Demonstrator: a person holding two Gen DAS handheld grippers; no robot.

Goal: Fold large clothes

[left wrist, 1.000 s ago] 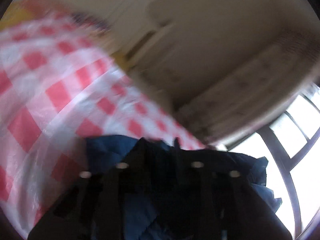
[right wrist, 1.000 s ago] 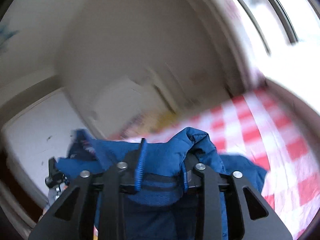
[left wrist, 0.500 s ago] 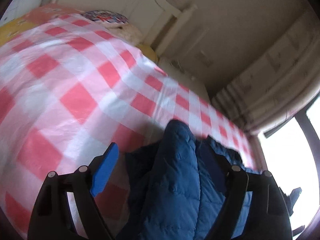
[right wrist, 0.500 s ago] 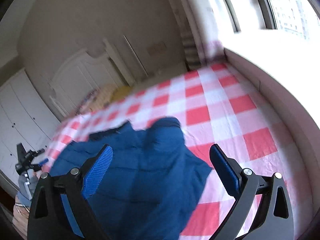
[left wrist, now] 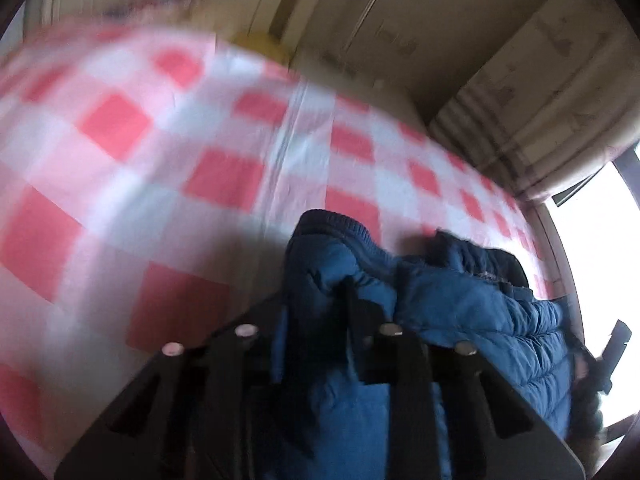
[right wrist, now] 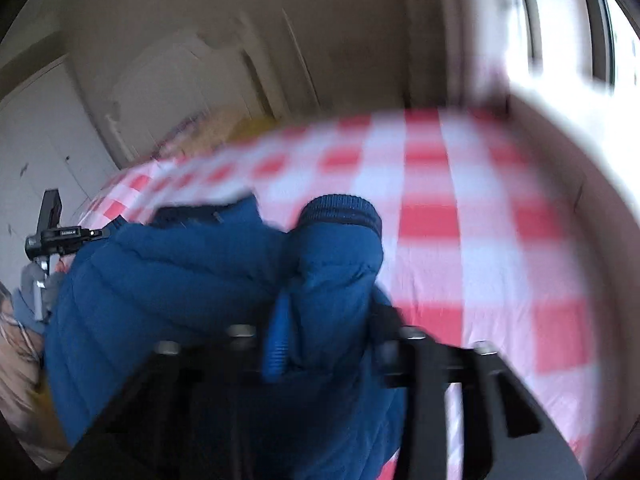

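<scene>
Bedroom: bed under a red-and-white checked sheet, bright window at the edge. The blue quilted puffer jacket lies bunched on the sheet. Left hand-held gripper has just clamped on a sleeve near the ribbed cuff; right hand-held gripper has likewise just closed on the other sleeve, though blur hides the pads. Both pitch downward. Likely the sleeve-fold step; next: lift and carry the sleeves inward together.

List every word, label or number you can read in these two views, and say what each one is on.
No text can be read.
Small white mark on the black device at the left edge of the right wrist view: too small and blurred to read.
Blue jacket, checked sheet, curtain: no lettering visible.
</scene>
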